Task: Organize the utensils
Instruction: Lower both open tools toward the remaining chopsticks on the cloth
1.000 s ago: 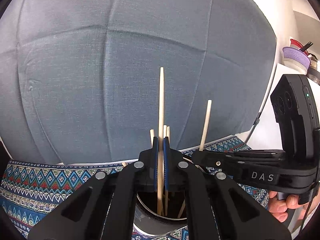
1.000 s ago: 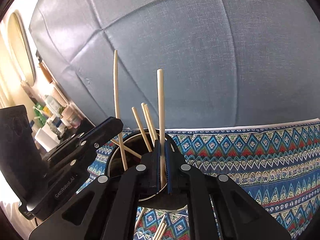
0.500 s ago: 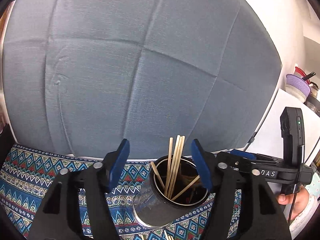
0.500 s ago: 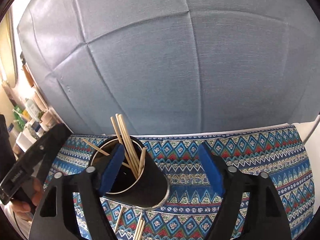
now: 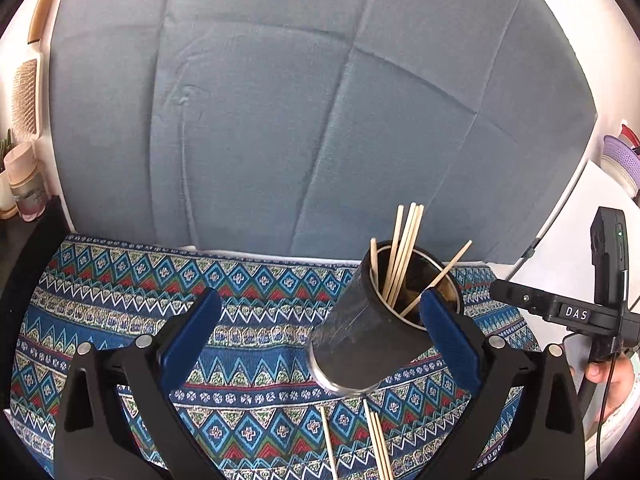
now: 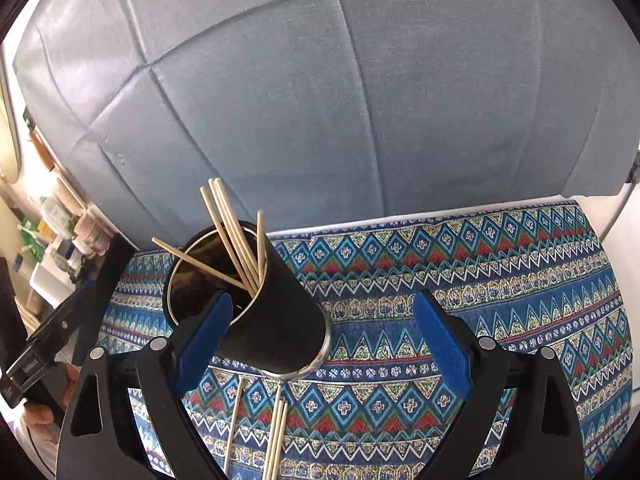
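Note:
A dark metal cup point(image 5: 372, 344) stands on the patterned cloth and holds several wooden chopsticks point(image 5: 404, 248). A few loose chopsticks point(image 5: 376, 440) lie on the cloth in front of it. My left gripper point(image 5: 316, 308) hovers before the cup, its jaws opening wide with nothing pressed between the blue pads. In the right wrist view the same cup point(image 6: 280, 320) with its chopsticks point(image 6: 232, 232) sits left of centre, loose chopsticks point(image 6: 276, 432) below it. My right gripper point(image 6: 322, 308) is also opening, its pads touching nothing.
The blue patterned cloth point(image 5: 120, 304) covers the table, with a grey-blue fabric backdrop point(image 5: 280, 120) behind. Bottles and jars point(image 6: 60, 220) crowd a shelf at the left. A purple colander point(image 5: 620, 160) sits at the far right. Each view shows the other gripper's black body point(image 5: 580, 314) at its edge.
Both grippers were shut on an upright chopstick over the cup. They have opened, let the chopsticks drop into the cup, and drawn back and apart from it.

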`<control>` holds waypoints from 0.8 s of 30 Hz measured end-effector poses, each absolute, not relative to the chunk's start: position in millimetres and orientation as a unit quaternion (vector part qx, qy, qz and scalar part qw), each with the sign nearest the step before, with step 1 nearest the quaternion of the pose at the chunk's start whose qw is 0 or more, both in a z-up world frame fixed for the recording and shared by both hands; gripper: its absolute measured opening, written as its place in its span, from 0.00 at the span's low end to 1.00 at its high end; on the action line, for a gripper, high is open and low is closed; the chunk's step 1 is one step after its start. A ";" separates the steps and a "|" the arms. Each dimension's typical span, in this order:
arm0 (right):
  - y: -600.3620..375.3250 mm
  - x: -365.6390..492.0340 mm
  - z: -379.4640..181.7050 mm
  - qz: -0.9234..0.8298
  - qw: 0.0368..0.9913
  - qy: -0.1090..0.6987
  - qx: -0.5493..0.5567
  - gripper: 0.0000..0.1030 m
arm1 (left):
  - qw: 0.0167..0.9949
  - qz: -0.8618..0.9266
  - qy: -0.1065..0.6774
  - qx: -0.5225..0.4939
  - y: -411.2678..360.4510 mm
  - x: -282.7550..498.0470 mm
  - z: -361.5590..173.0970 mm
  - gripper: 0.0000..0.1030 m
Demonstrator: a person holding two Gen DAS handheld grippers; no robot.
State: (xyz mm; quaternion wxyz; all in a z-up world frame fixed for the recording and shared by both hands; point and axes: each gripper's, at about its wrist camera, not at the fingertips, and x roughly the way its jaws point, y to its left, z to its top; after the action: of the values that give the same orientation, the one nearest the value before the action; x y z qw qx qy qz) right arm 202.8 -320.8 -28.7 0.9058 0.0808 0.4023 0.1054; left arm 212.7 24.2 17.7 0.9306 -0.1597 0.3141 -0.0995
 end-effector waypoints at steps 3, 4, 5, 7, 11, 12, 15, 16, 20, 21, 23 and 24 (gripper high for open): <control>-320.2 196.7 -34.0 0.104 0.904 0.409 0.076 0.85 | 0.922 -0.089 0.339 -0.165 27.9 207.5 5.2 0.94; -320.6 194.7 -36.3 0.103 0.902 0.413 0.075 0.85 | 0.919 -0.086 0.348 -0.165 28.0 206.3 1.1 0.94; -321.3 192.4 -38.8 0.103 0.900 0.417 0.075 0.85 | 0.916 -0.083 0.355 -0.165 28.9 204.4 -3.1 0.94; -321.3 188.0 -44.2 0.104 0.895 0.428 0.070 0.85 | 0.913 -0.077 0.366 -0.164 30.6 199.1 -10.9 0.94; -319.5 178.0 -57.9 0.103 0.886 0.449 0.051 0.85 | 0.904 -0.064 0.394 -0.154 31.8 190.5 -25.8 0.94; -318.3 175.4 -62.2 0.102 0.883 0.455 0.045 0.85 | 0.902 -0.060 0.400 -0.152 32.8 187.8 -29.4 0.94; -313.3 167.5 -76.7 0.105 0.874 0.474 0.031 0.85 | 0.896 -0.053 0.417 -0.144 34.8 180.5 -39.4 0.94; -311.4 164.6 -82.3 0.106 0.870 0.481 0.028 0.85 | 0.894 -0.050 0.423 -0.138 35.4 178.0 -42.8 0.94; -304.8 155.3 -105.5 0.111 0.853 0.510 0.025 0.85 | 0.884 -0.038 0.447 -0.132 37.1 169.4 -55.9 0.94; -303.2 152.8 -111.4 0.113 0.848 0.518 0.025 0.85 | 0.882 -0.035 0.451 -0.134 38.1 166.7 -58.0 0.94; -298.5 147.3 -122.5 0.114 0.840 0.531 0.019 0.85 | 0.877 -0.033 0.459 -0.134 39.0 163.1 -61.3 0.94; -296.3 144.4 -126.8 0.114 0.836 0.536 0.015 0.85 | 0.876 -0.030 0.462 -0.136 39.9 161.6 -62.2 0.94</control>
State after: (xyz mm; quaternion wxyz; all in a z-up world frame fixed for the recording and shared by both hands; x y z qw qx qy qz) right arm 144.4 -296.3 -126.8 0.8365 0.0145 0.5358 0.1141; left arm 161.6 39.9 -62.2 0.8761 -0.1355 0.4616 -0.0303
